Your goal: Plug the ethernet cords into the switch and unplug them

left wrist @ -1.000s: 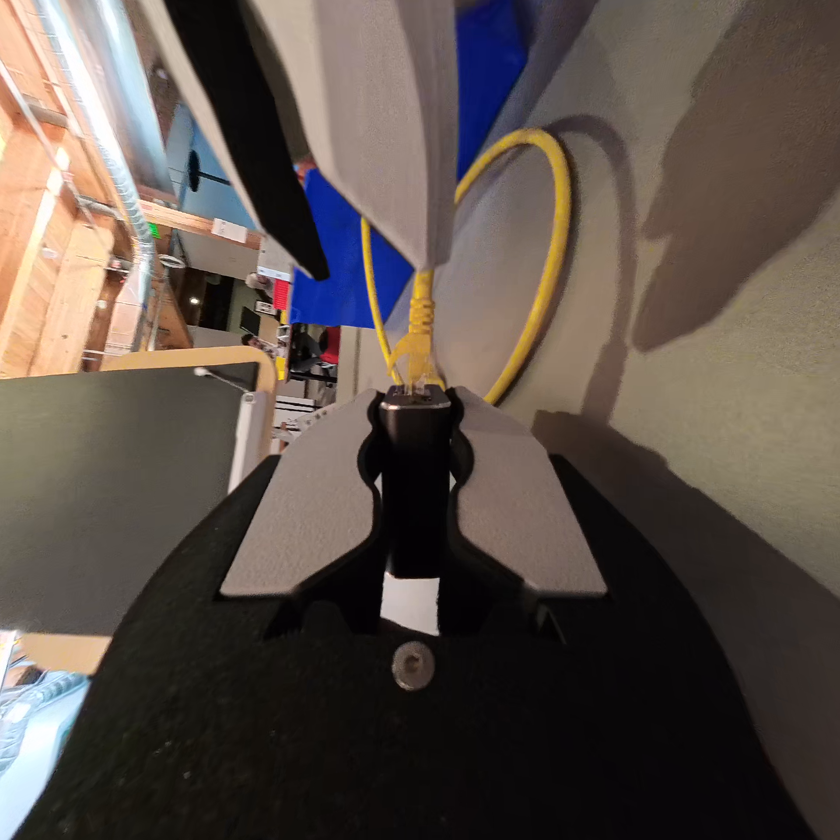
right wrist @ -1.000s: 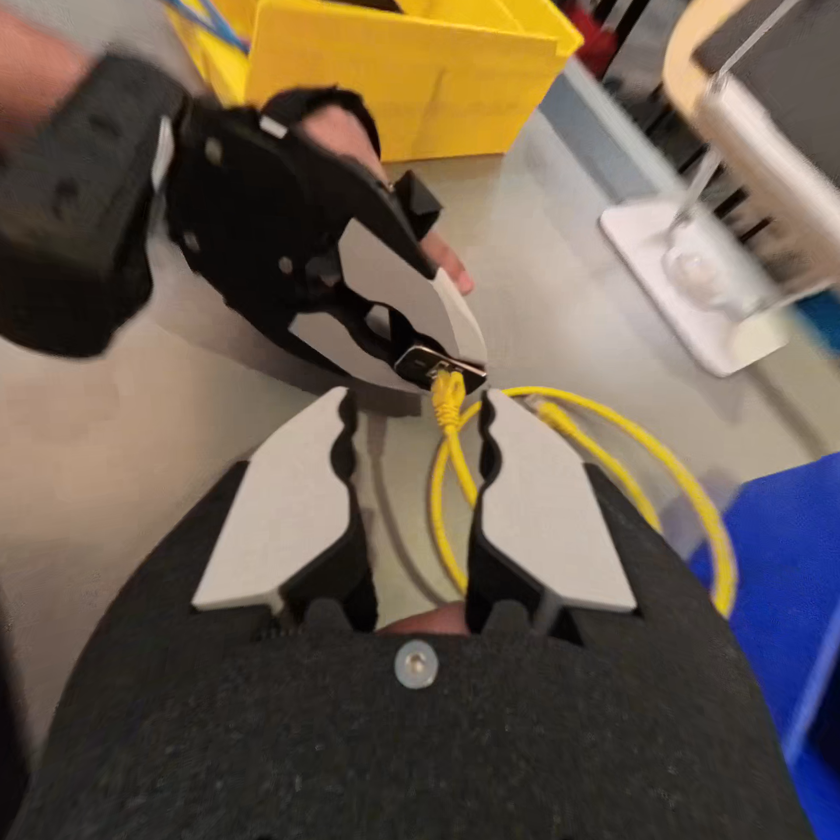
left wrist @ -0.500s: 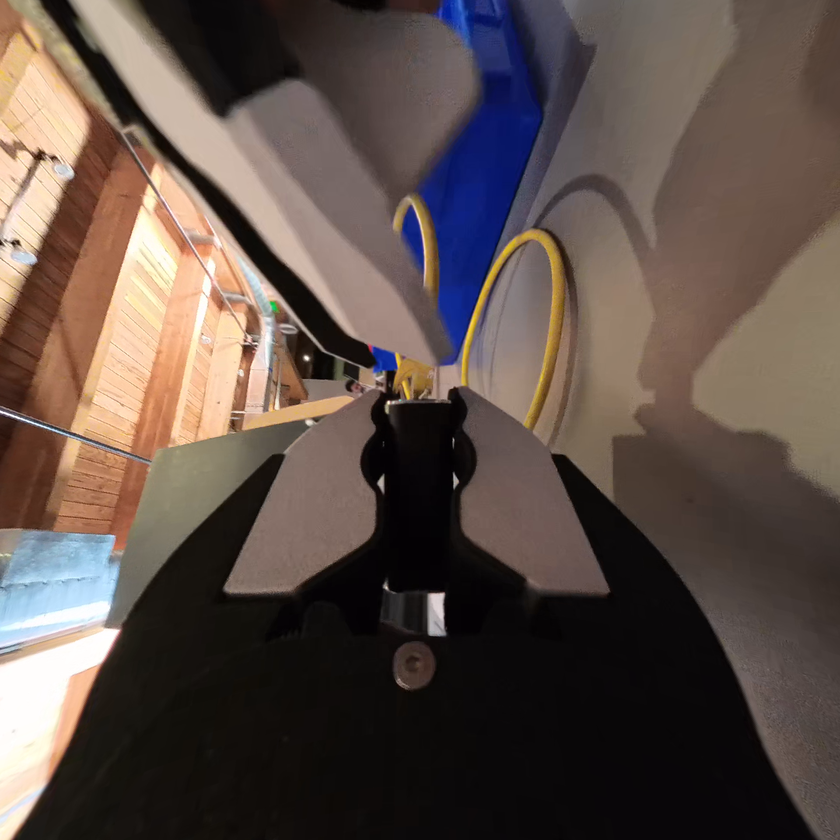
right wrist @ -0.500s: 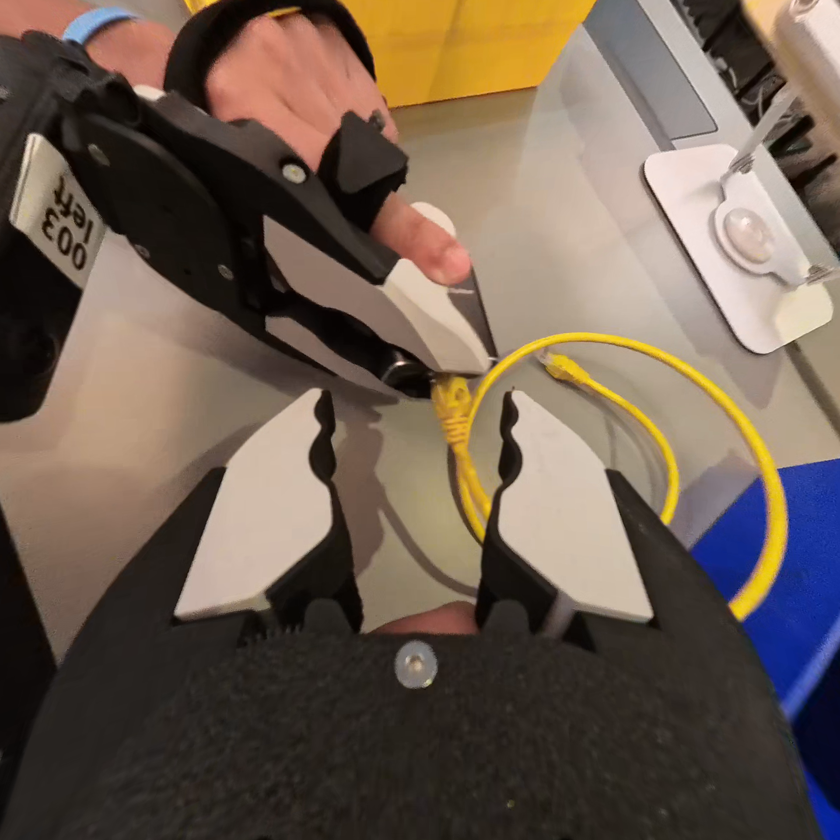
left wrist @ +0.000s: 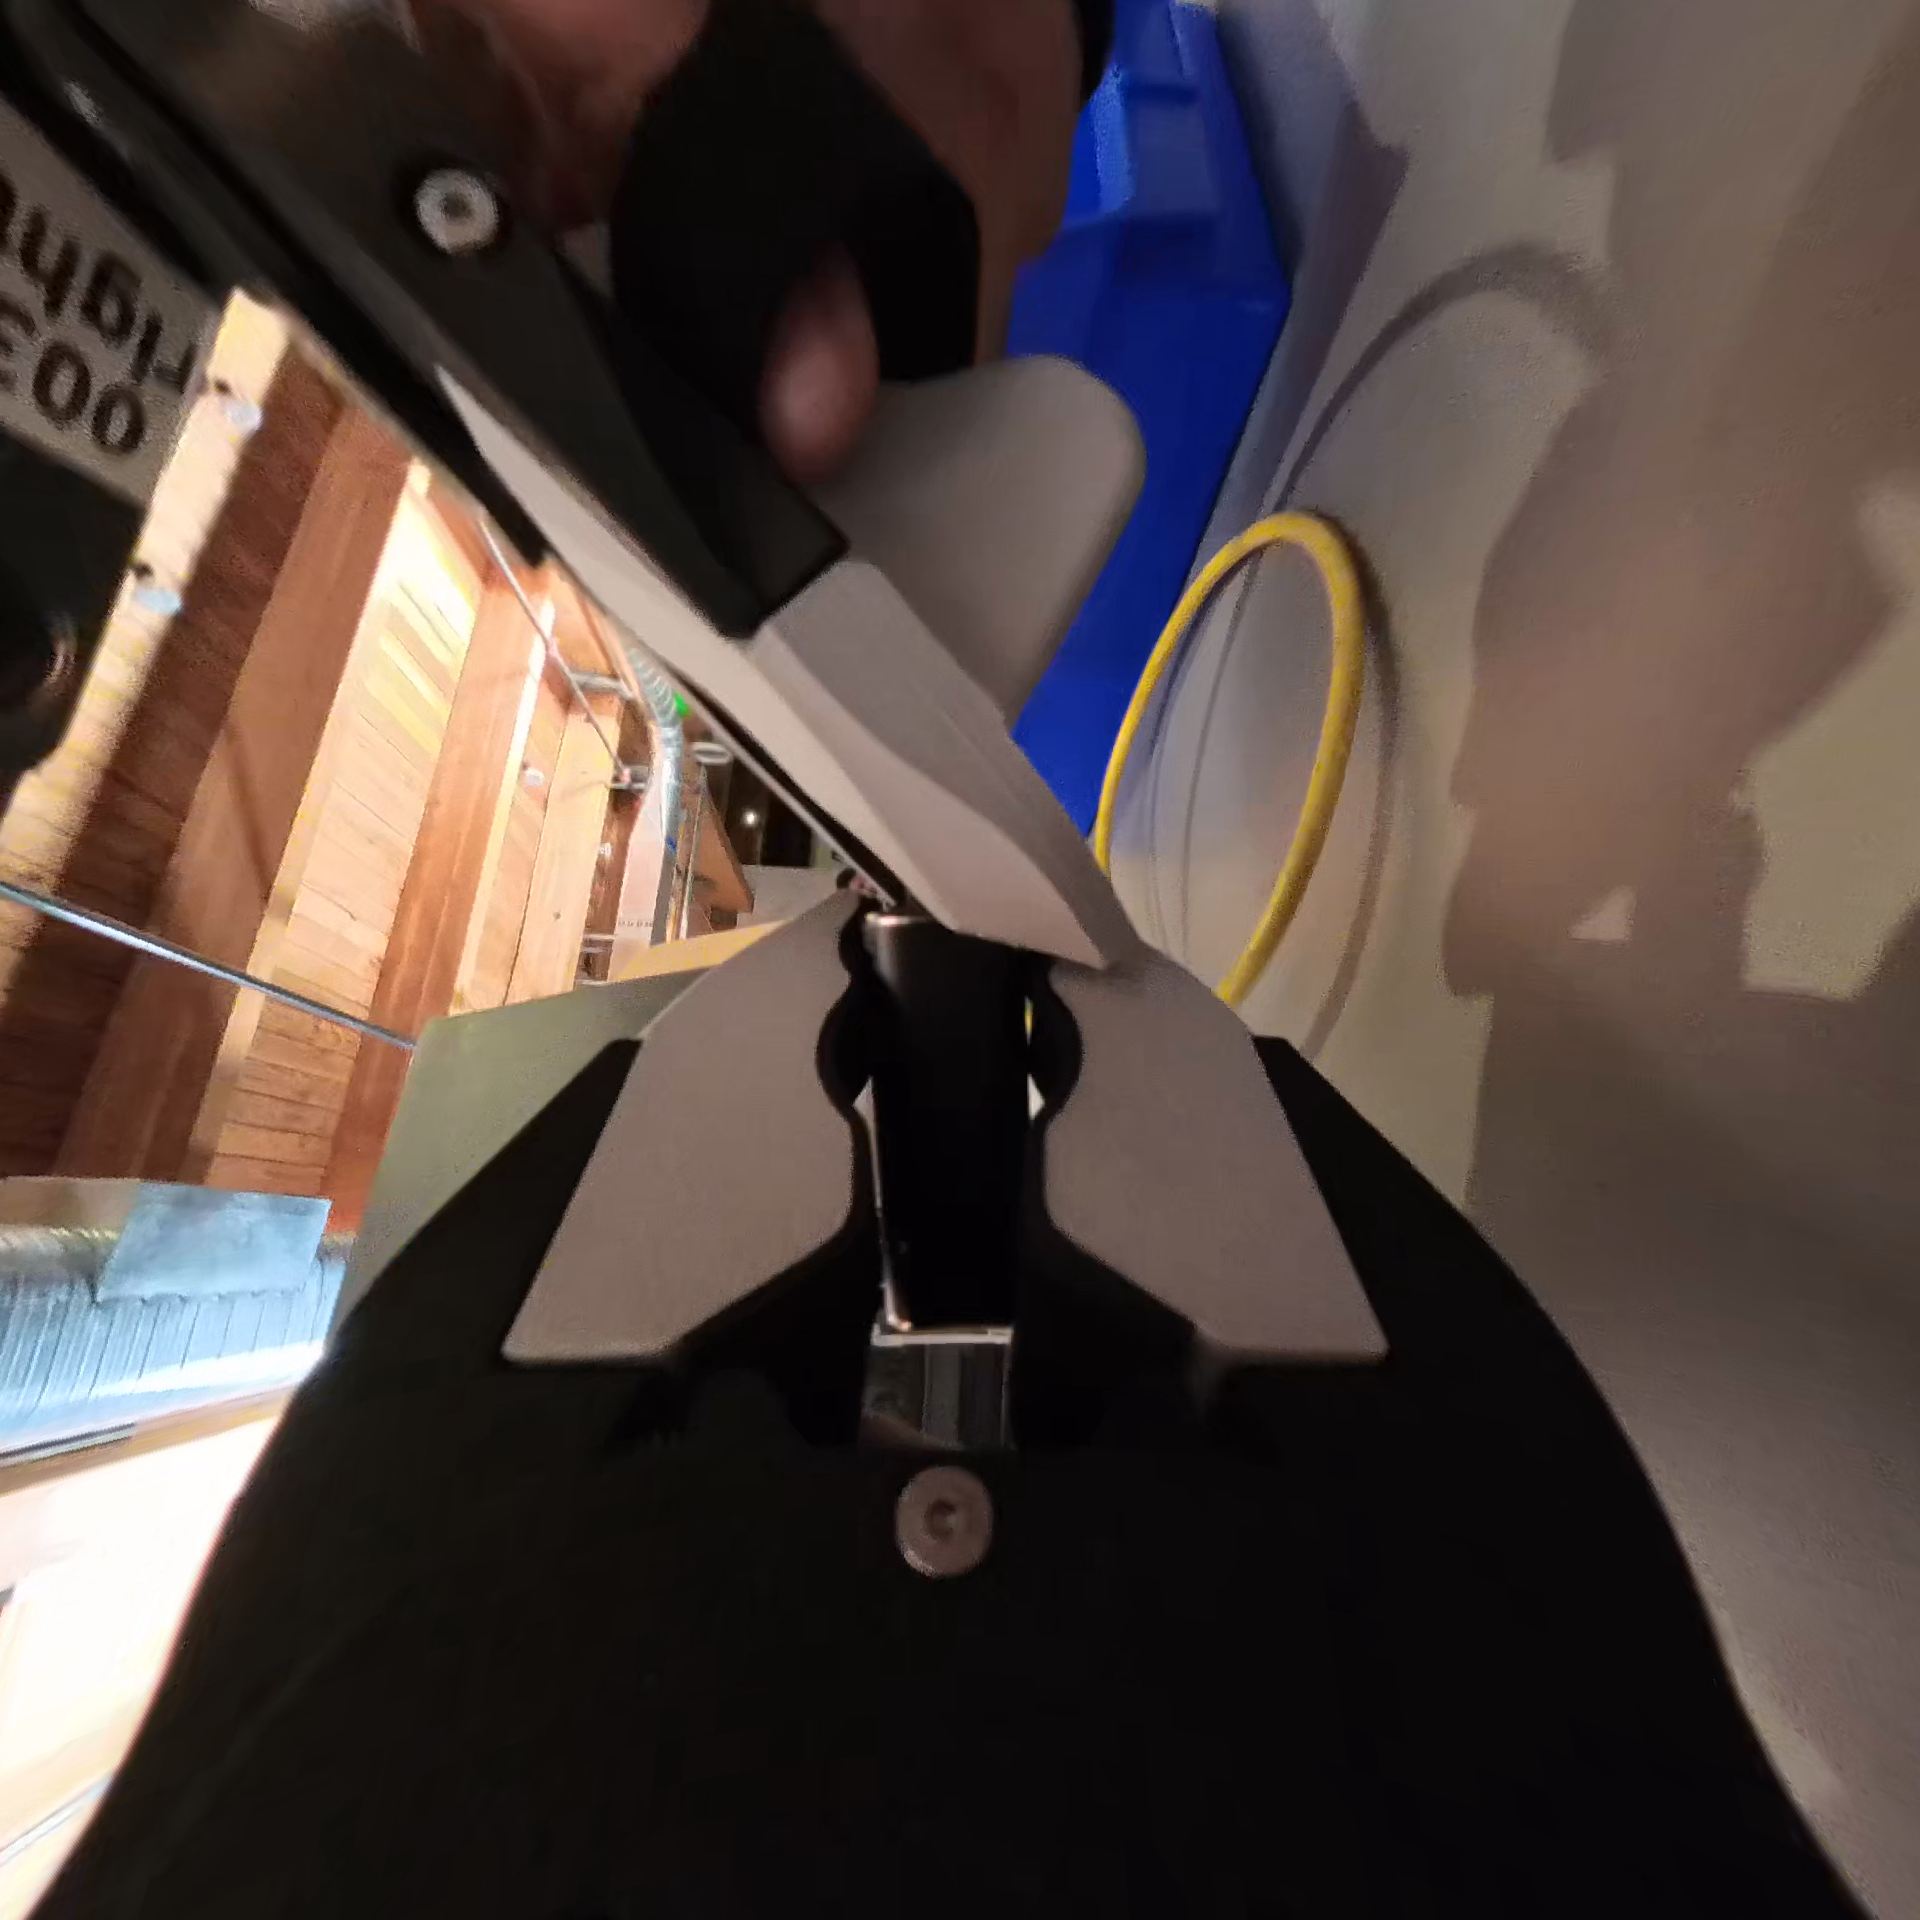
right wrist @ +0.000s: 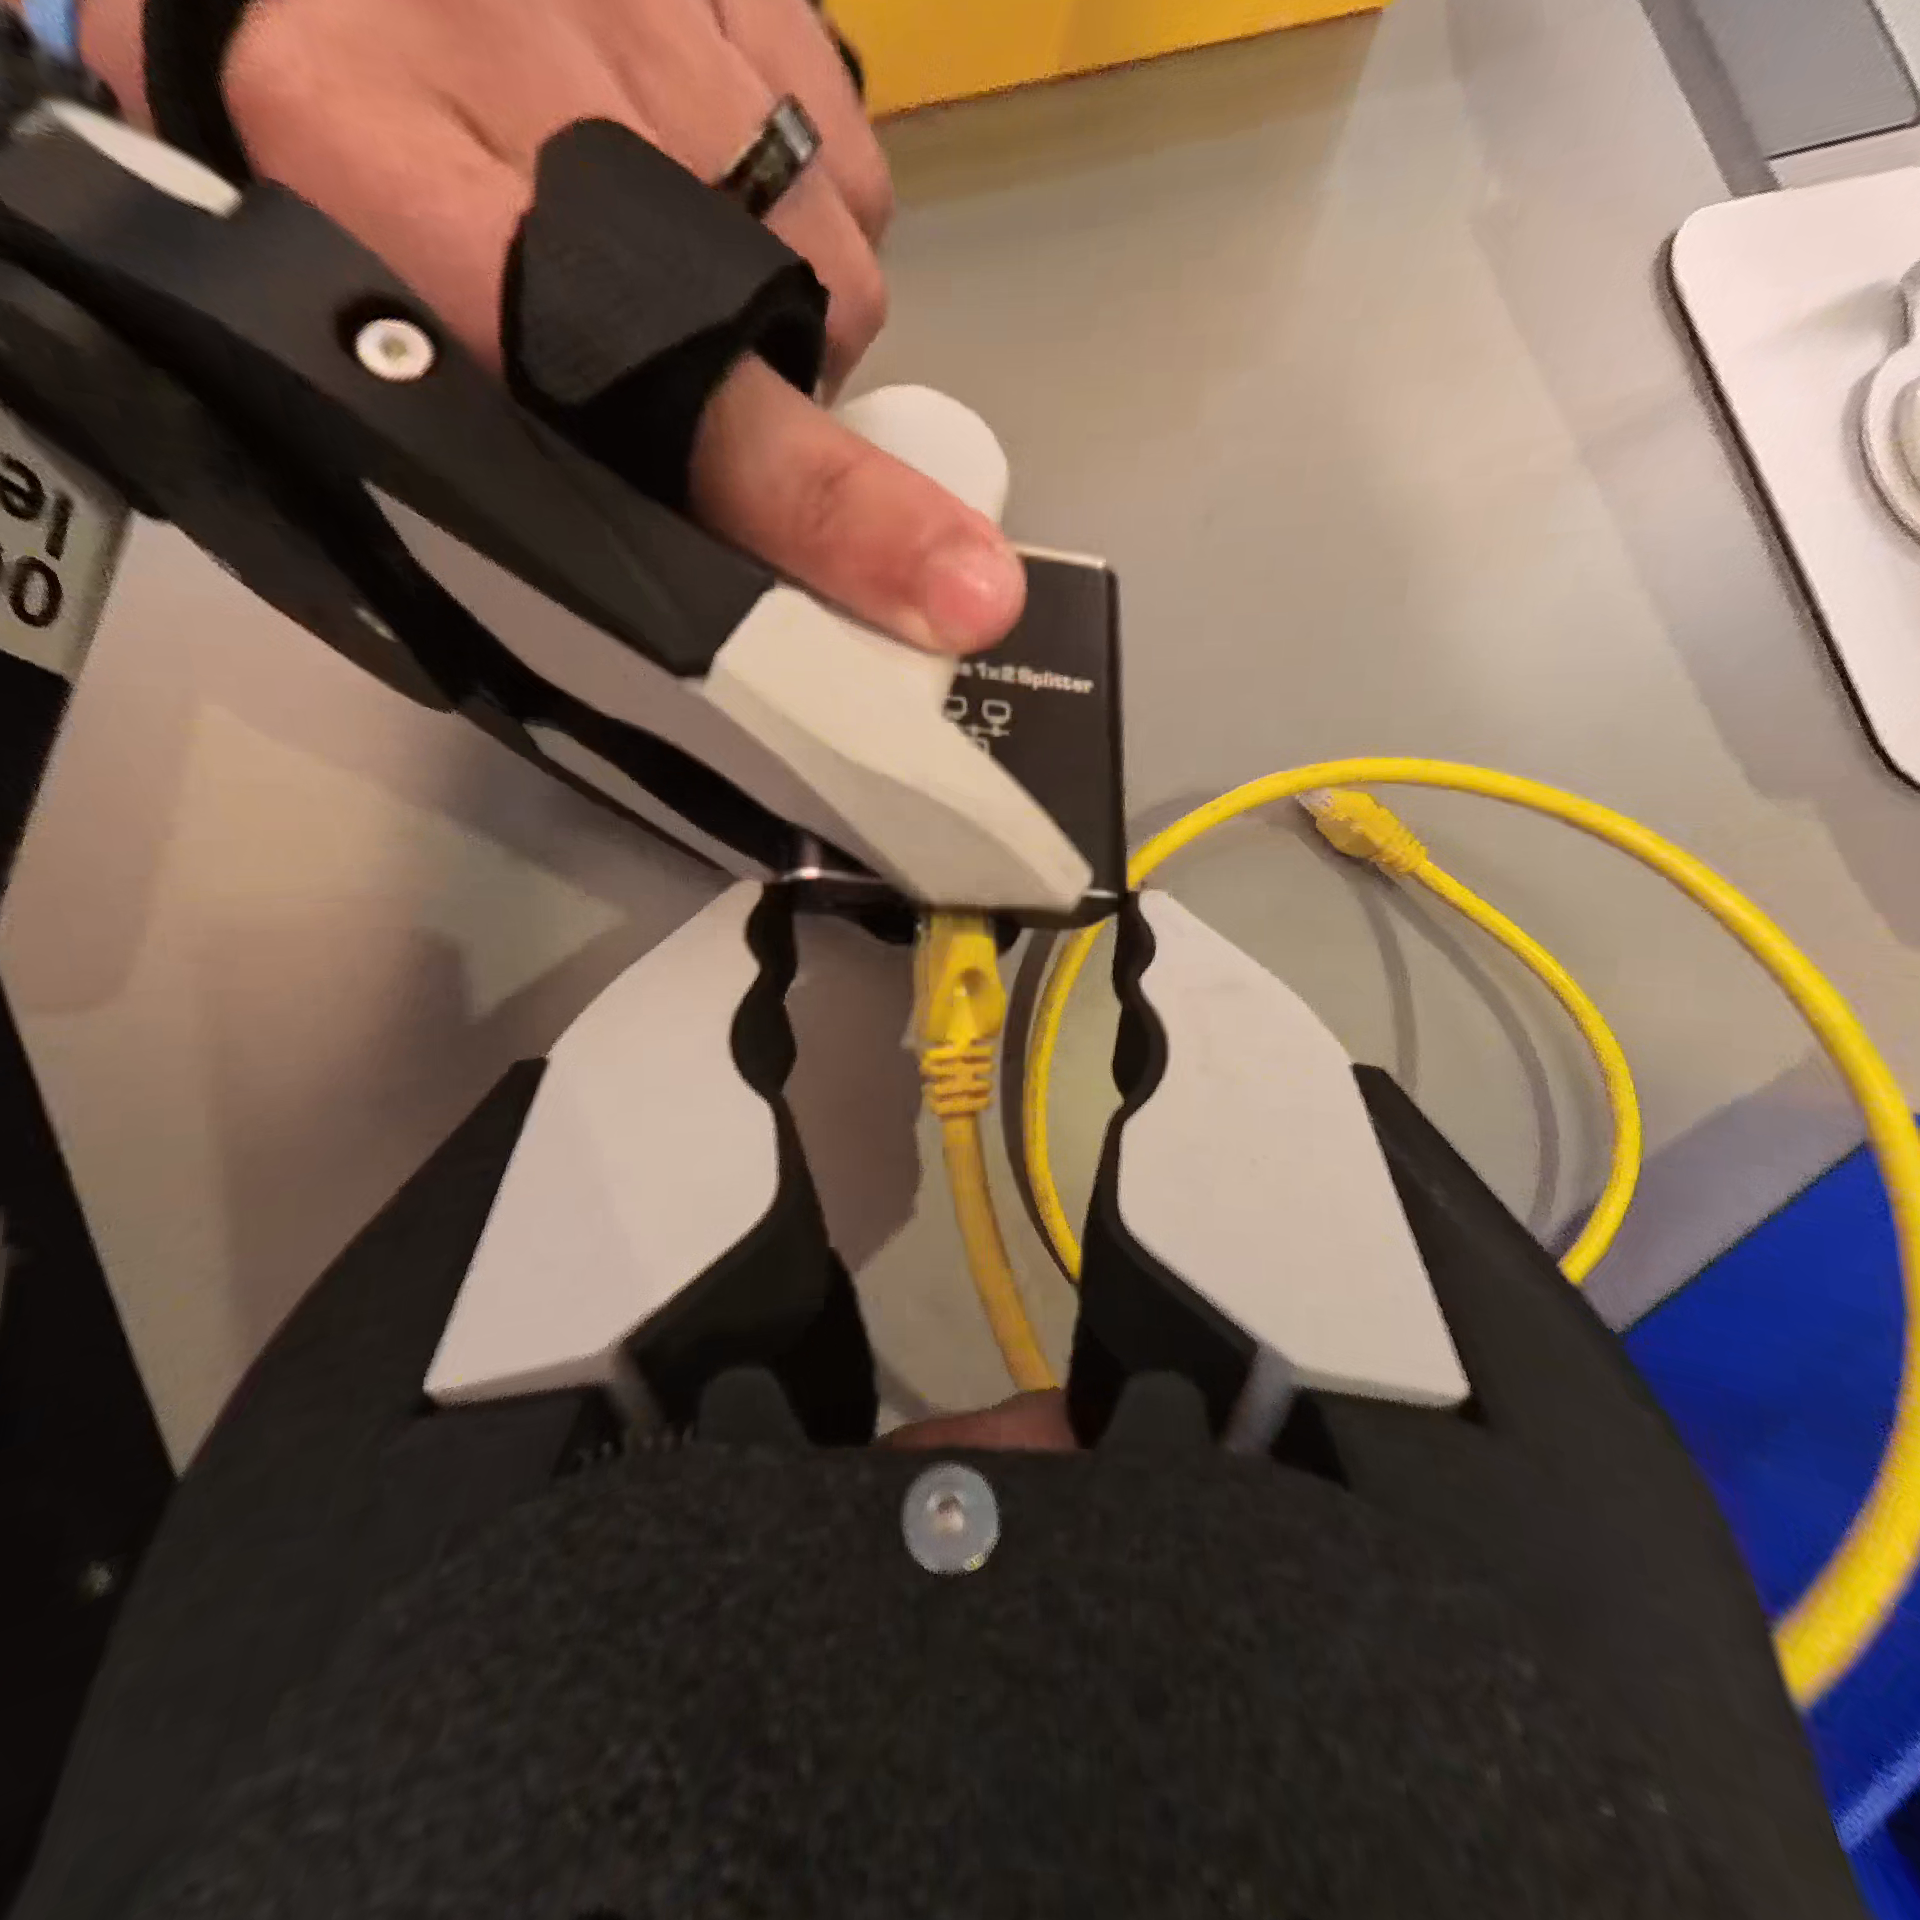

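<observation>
Through the left wrist view I see the switch (left wrist: pixel 940 1122), a slim black box with a silvery rim, clamped edge-on between my left tongs (left wrist: pixel 948 940). The right tongs' grey fingers (left wrist: pixel 914 769) slant down from the upper left and meet its far end, with a loop of yellow ethernet cord (left wrist: pixel 1320 790) lying on the grey bench (left wrist: pixel 1662 1143) behind.

In the right wrist view my right tongs (right wrist: pixel 943 906) stand spread apart, straddling the cord's yellow plug (right wrist: pixel 961 1003), which sits seated in the switch (right wrist: pixel 1075 758). The cord's other plug (right wrist: pixel 1356 831) lies loose on the bench (right wrist: pixel 1351 468). The left hand (right wrist: pixel 582 260) grips its tongs (right wrist: pixel 1039 883) from the upper left, forefinger stretched along the top finger.
</observation>
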`<state>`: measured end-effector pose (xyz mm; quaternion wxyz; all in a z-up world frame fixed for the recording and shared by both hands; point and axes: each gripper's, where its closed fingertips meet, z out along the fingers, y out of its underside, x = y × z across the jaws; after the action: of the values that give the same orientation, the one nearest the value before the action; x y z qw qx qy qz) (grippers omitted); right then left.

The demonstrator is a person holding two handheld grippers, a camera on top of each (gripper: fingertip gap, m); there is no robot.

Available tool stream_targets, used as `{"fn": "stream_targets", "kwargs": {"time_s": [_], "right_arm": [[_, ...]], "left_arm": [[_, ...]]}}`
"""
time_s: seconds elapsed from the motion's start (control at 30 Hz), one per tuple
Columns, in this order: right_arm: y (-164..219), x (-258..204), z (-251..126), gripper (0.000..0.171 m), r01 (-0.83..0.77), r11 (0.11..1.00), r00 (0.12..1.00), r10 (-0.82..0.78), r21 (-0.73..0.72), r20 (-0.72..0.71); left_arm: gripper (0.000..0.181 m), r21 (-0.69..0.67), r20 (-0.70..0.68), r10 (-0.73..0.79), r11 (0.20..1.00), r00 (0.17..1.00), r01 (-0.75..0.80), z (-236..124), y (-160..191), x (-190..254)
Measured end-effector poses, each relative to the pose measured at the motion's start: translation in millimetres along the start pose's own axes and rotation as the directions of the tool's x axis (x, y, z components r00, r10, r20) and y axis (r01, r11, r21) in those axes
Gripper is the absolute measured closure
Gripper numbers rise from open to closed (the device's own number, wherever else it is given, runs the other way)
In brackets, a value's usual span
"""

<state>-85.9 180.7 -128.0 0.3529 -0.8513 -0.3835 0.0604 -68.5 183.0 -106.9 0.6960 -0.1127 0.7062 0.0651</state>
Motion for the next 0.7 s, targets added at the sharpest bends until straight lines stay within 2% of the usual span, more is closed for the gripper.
{"fn": "stream_targets", "kwargs": {"time_s": [0.13, 0.23, 0.37, 0.5, 0.63, 0.7], "right_arm": [[4.9, 4.4, -2.3, 0.112, -0.071, 0.997, 0.997, 0.071, -0.005, -0.010], [12.3, 3.6, -1.5, 0.112, -0.115, 0.992, 0.993, 0.113, -0.059, -0.027], [12.4, 0.4, 10.5, 0.111, -0.273, 0.953, 0.960, 0.261, -0.128, -0.106], [9.7, 4.6, 23.2, 0.112, -0.405, 0.909, 0.910, 0.390, -0.097, -0.142], [4.4, 7.6, 22.2, 0.111, -0.408, 0.912, 0.901, 0.395, -0.041, -0.177], [-8.0, 10.4, 9.0, 0.117, -0.376, 0.926, 0.910, 0.374, 0.024, -0.177]], "left_arm": [[0.155, -0.055, -0.033, -0.082, 0.995, 0.996, 0.081, 4.3, 12.2, 5.1], [0.153, -0.192, -0.101, -0.133, 0.975, 0.986, 0.112, 11.4, 40.7, 19.8], [0.154, -0.225, -0.138, -0.175, 0.964, 0.975, 0.141, 14.3, 46.9, 30.4], [0.155, -0.228, -0.143, -0.178, 0.963, 0.973, 0.143, 14.3, 45.8, 31.4], [0.155, -0.229, -0.134, -0.220, 0.956, 0.966, 0.186, 15.1, 49.6, 27.5], [0.155, -0.235, -0.101, -0.228, 0.951, 0.969, 0.199, 14.7, 55.2, 21.1]]}}
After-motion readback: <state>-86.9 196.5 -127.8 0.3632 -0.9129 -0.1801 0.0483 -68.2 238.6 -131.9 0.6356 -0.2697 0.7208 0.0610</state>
